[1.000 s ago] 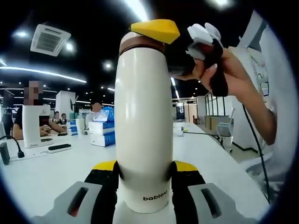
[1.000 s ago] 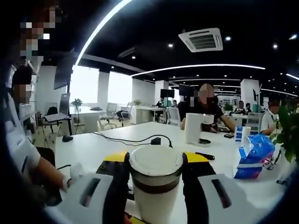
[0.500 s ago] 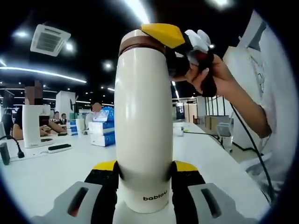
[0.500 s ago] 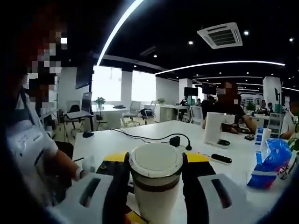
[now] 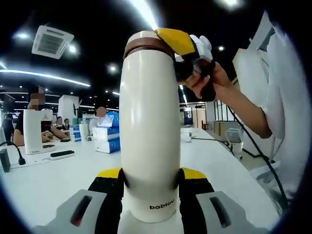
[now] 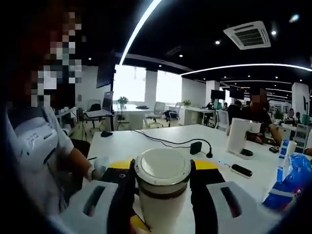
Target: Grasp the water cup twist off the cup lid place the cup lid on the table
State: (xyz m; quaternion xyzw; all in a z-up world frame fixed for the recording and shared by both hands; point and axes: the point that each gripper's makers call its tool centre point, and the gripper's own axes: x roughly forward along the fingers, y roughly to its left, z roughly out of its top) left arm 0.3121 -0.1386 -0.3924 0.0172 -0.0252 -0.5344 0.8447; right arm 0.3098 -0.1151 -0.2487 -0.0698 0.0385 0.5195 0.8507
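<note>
A tall white water cup [image 5: 148, 122] with a brown band under its lid [image 5: 145, 40] stands upright in the left gripper view. My left gripper [image 5: 151, 178] is shut on its lower body, a yellow-tipped jaw on each side. At the cup's top, my right gripper [image 5: 184, 46], held by a person's hand [image 5: 217, 83], clamps the lid from the right. In the right gripper view the round white lid [image 6: 162, 168] sits between the black jaws of my right gripper [image 6: 162, 174], shut on it. The cup's body [image 6: 157, 212] drops away below.
The white table [image 5: 44, 180] carries blue tissue packs [image 5: 108, 131], a white appliance [image 5: 33, 132] and a black remote [image 5: 61, 155]. A black cable with an adapter [image 6: 196, 147] and a blue packet [image 6: 293, 181] lie on it. People sit at the far side.
The right gripper has turned about the lid, and its hand has swung closer to the cup's top. The cup and the left gripper have stayed still.
</note>
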